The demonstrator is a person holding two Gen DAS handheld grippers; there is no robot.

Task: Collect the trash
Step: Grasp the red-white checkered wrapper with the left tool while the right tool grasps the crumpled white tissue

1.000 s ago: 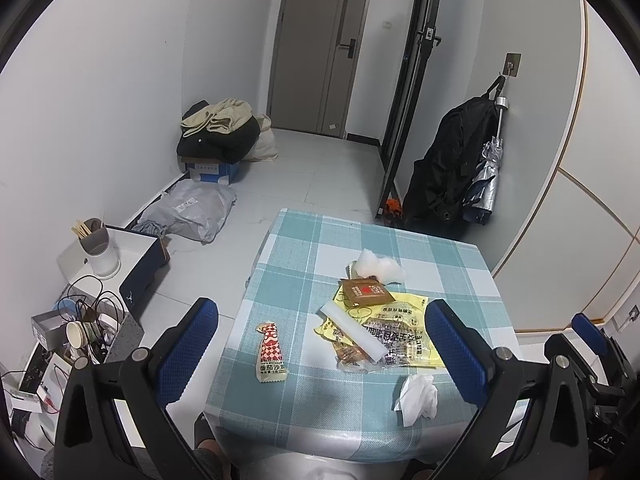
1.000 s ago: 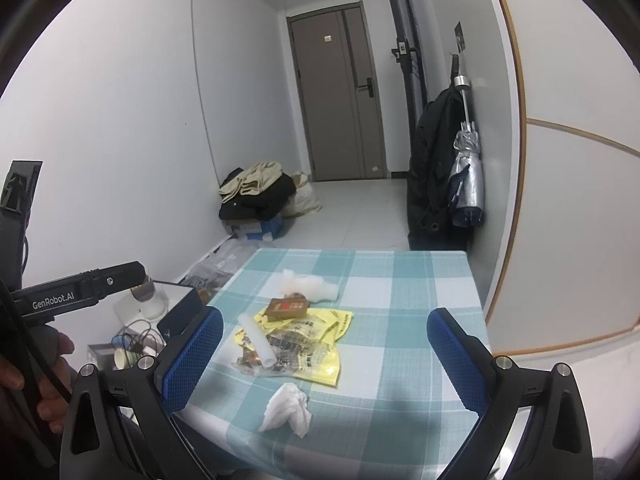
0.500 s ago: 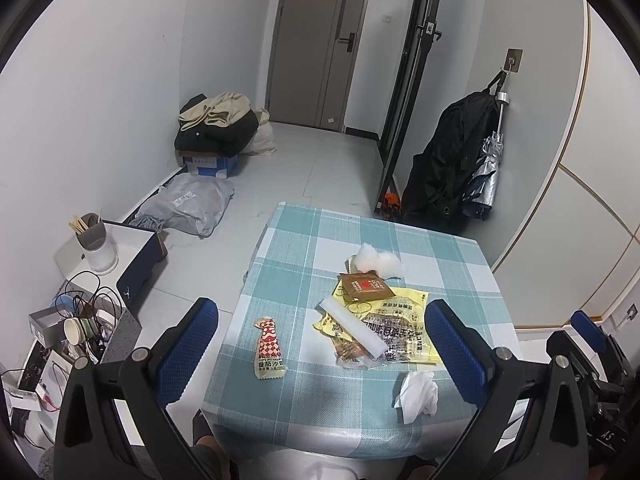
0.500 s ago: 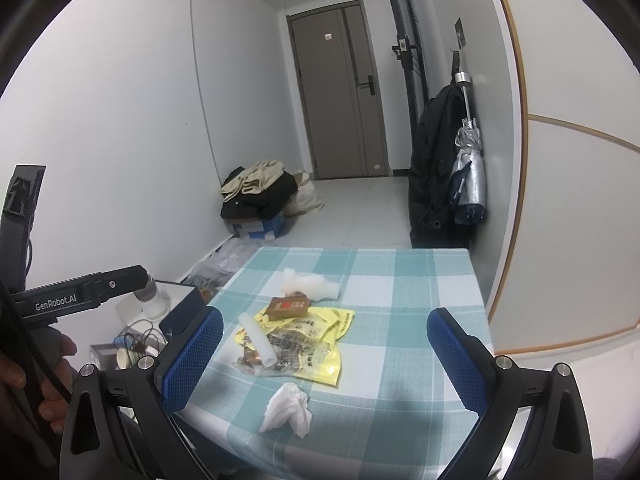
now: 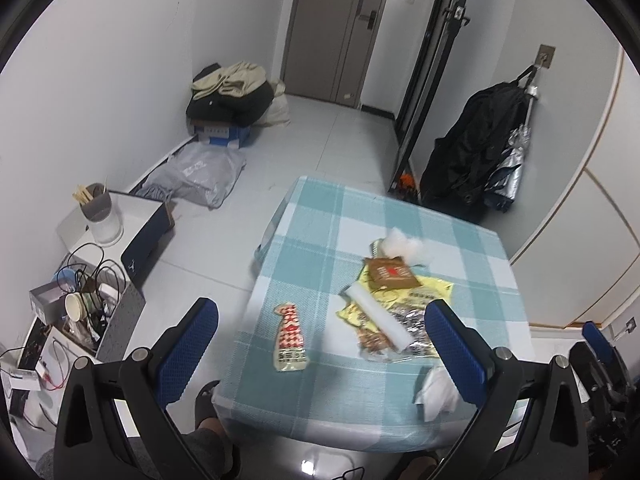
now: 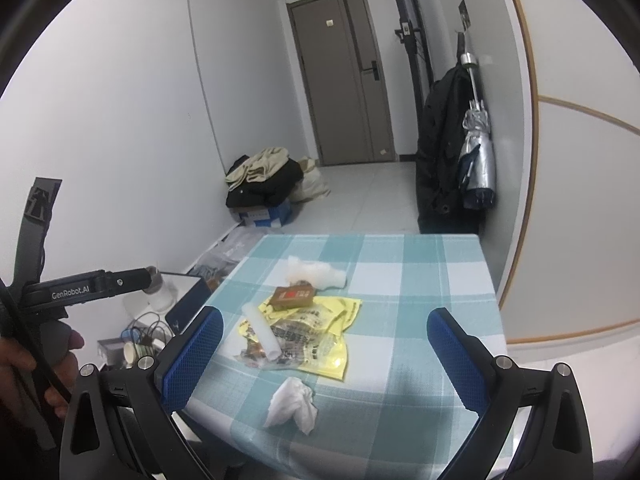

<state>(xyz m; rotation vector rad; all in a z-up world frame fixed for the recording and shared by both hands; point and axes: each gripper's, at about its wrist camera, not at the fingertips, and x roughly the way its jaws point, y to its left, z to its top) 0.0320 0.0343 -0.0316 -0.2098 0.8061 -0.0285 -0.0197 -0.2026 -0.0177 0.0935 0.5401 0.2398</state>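
Trash lies on a table with a teal checked cloth [image 5: 320, 216] [image 6: 432, 280]. A red-and-white snack packet [image 5: 291, 338] rests apart at the left. A yellow wrapper [image 5: 432, 292] [image 6: 320, 332] carries a white tube [image 5: 378, 316] [image 6: 260, 332] and a brown box [image 5: 392, 274] [image 6: 294, 296]. White foam [image 5: 400, 244] [image 6: 316, 272] sits behind them. A crumpled tissue [image 5: 436, 396] [image 6: 294, 402] lies near the front edge. My left gripper [image 5: 320, 340] and right gripper [image 6: 326, 354] hover above the table's near side, both open and holding nothing.
Left of the table stand a white box with a cup of sticks [image 5: 98, 212] and a cluttered box of cables [image 5: 80, 300]. Clothes [image 5: 232, 92] and a grey bag [image 5: 196, 172] lie on the floor. A dark coat and umbrella [image 5: 480, 148] hang at the right wall.
The left wrist view has risen and drawn back a little, so the table sits lower and farther in the frame. The right gripper has barely moved. The trash lies as before.
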